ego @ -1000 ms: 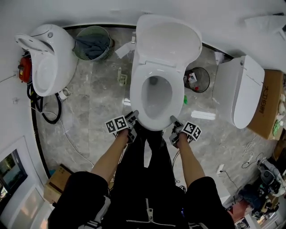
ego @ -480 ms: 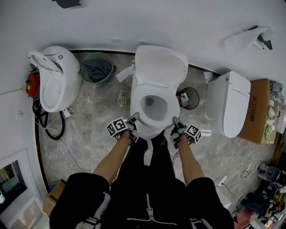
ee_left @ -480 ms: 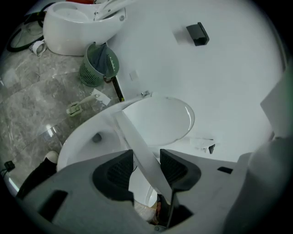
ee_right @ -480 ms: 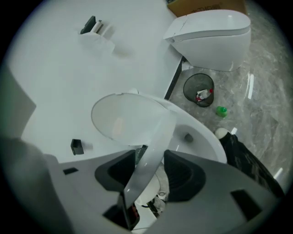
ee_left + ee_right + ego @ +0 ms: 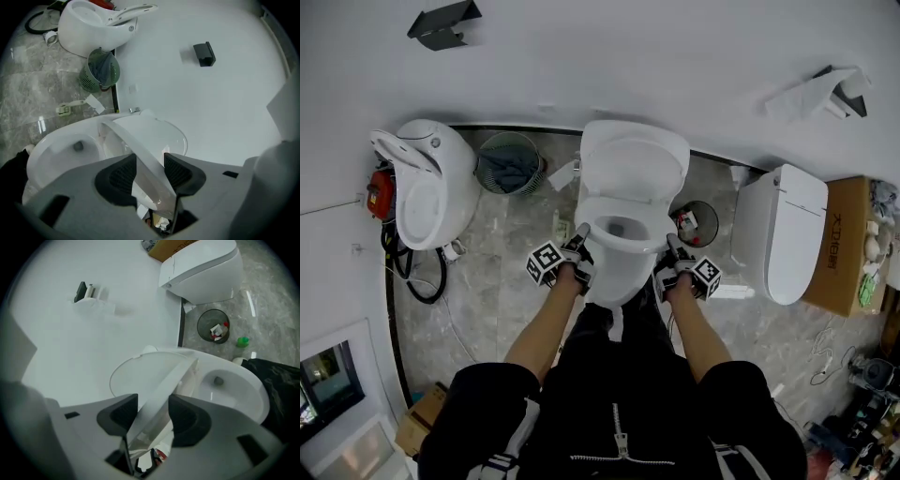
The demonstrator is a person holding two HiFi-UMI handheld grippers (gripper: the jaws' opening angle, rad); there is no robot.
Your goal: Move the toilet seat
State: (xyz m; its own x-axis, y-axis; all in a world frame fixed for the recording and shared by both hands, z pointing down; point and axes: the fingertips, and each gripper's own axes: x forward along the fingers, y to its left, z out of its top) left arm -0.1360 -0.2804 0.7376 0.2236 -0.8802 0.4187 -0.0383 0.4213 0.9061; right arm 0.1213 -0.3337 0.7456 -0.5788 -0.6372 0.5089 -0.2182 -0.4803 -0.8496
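Toilet seat [image 5: 609,208] half-raised, tilted over the bowl [image 5: 619,277], hinge at far end; left gripper [image 5: 578,234] jaws pinch its left rim, right gripper [image 5: 673,246] jaws, opening, touch its right rim, both equally near.

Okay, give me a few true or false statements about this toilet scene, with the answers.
1. The lid is up. True.
2. The seat is fully down. False: it is raised partway.
3. Both grippers have the seat between their jaws. True, for the left gripper and the right gripper; the right gripper's jaws are opening.
4. The black bin is empty. False: it holds rubbish.
5. The green basket has something in it. True.
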